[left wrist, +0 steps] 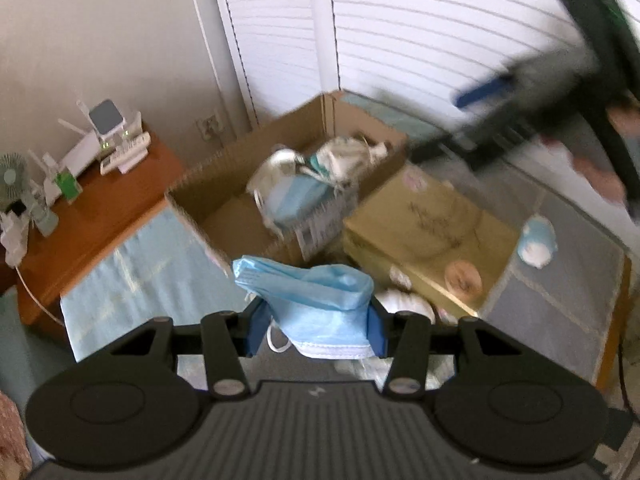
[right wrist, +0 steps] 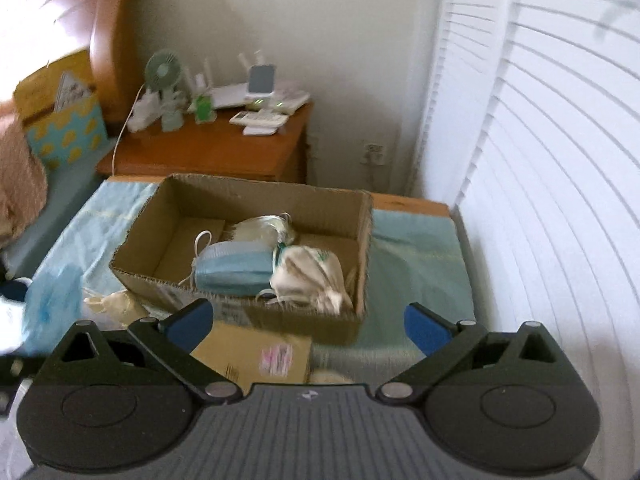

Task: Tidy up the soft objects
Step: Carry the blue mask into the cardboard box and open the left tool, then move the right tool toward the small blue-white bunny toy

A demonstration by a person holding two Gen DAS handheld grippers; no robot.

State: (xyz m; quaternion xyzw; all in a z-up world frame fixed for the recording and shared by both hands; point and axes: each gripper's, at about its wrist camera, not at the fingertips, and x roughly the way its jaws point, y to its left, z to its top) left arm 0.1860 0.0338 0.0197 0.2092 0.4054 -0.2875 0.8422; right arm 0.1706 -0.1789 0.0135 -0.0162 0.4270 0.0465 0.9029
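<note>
1. Right now the left gripper (left wrist: 318, 326) has its jaws closed on a blue face mask (left wrist: 316, 300), pinched across the bunched middle; mask hangs in the air, near side of the cardboard box (left wrist: 208, 184), not yet over it.
2. Handling, my read: mask is v. light, limp, pleated fabric w/ thin white ear loops. No stiffness, so it droops and folds wherever it's held. Not fragile, not slippery; a light squeeze is enough.
3. Best hold = the bunched body, as now. Loops are a poor grab: thin, stretchy, and could snag on the pads (left wrist: 376, 330) at release.
4. Right gripper (right wrist: 308, 326) has jaws wide apart, holding nothing, hovering just short of the box (right wrist: 248, 308).
5. Box already holds another blue mask (right wrist: 234, 270) plus whitish crumpled masks (right wrist: 308, 276), so it looks like the drop spot.
6. Other soft bits outside the box: a white mask (left wrist: 404, 302) just beyond the left jaws, and a small blue-white plush (left wrist: 536, 242) on the bed cover (left wrist: 560, 300), right of the tan closed box (left wrist: 432, 232).
7. Risk: mask so light it may cling to a pad or drift off the box rim; release low, inside the walls.
</note>
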